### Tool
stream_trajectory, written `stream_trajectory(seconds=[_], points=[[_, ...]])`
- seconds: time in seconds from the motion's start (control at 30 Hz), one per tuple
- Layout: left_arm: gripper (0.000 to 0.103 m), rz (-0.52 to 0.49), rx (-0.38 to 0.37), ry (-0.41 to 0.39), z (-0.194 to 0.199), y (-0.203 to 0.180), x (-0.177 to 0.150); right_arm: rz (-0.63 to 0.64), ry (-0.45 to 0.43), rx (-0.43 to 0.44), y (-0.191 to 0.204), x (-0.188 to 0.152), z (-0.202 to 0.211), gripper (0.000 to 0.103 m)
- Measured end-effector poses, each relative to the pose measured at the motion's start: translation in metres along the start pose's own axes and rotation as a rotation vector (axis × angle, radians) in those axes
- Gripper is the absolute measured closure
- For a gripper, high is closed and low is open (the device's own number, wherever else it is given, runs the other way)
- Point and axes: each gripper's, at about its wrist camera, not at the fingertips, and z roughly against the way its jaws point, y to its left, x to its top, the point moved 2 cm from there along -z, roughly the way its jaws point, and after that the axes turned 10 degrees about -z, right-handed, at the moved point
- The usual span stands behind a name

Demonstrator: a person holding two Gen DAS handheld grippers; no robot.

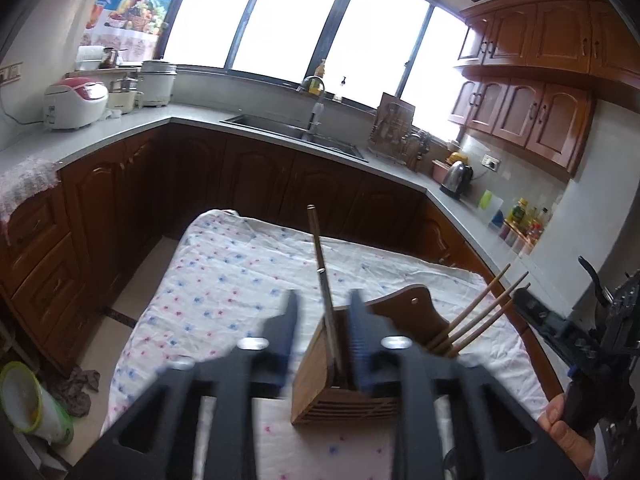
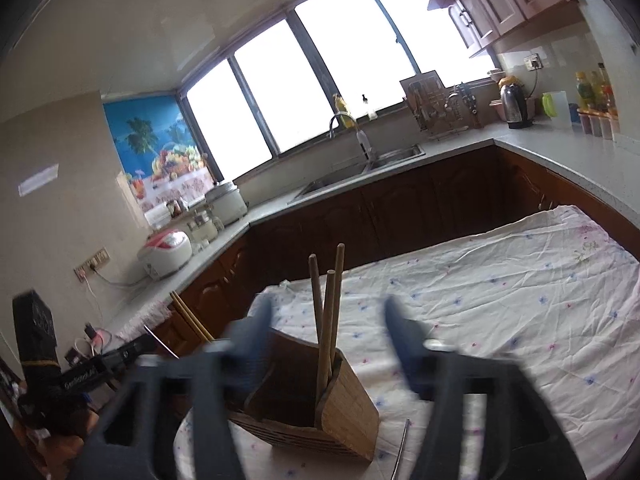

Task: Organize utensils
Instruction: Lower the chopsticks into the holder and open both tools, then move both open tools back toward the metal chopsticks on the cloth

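While both grippers hang over the flower-printed white tablecloth [image 1: 224, 280], one slatted wooden utensil holder [image 1: 344, 396] stands on it, just ahead of them. Three plain wooden chopsticks [image 2: 326, 320] lean together in one compartment, and one long dark-handled utensil with a metal lower part [image 1: 323, 280] stands nearly upright in another.

From the left wrist view, the left gripper [image 1: 323, 320] has its blue-padded jaws partly apart on either side of that utensil; neither pad presses on it. In the right wrist view, the right gripper [image 2: 326, 332] stands wider apart, the three chopsticks rising free between its jaws without touching either pad.

Both tools tilt gently downward toward the holder. At the lower right of the left view, a hand [image 1: 564, 428] wraps the right gripper's handle. One thin metal rod [image 2: 401, 450] lies on the cloth below the right jaws.
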Motion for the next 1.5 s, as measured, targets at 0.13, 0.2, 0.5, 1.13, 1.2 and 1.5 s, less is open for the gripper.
stream_trajectory(seconds=[0.13, 0.2, 0.5, 1.13, 1.2, 1.5], points=[[0.039, 0.019, 0.029, -0.003, 0.013, 0.005, -0.006, -0.029, -0.022, 0.014, -0.007, 0.002, 0.015, 0.011], [0.029, 0.023, 0.035, -0.010, 0.020, 0.007, -0.009, -0.042, -0.027, 0.026, -0.009, 0.002, 0.023, 0.010], [0.022, 0.010, 0.046, -0.006, 0.057, -0.002, -0.032, -0.048, -0.017, 0.034, -0.013, -0.008, 0.059, 0.009], [0.017, 0.004, -0.005, 0.070, 0.129, -0.033, -0.093, -0.034, 0.059, -0.035, -0.046, -0.070, 0.145, 0.007], [0.017, 0.006, -0.017, 0.085, 0.133, -0.035, -0.101, -0.041, 0.065, -0.048, -0.053, -0.077, 0.151, 0.007], [0.017, 0.010, -0.029, 0.149, 0.140, -0.046, -0.123, -0.035, 0.086, -0.128, -0.078, -0.108, 0.174, 0.007]])
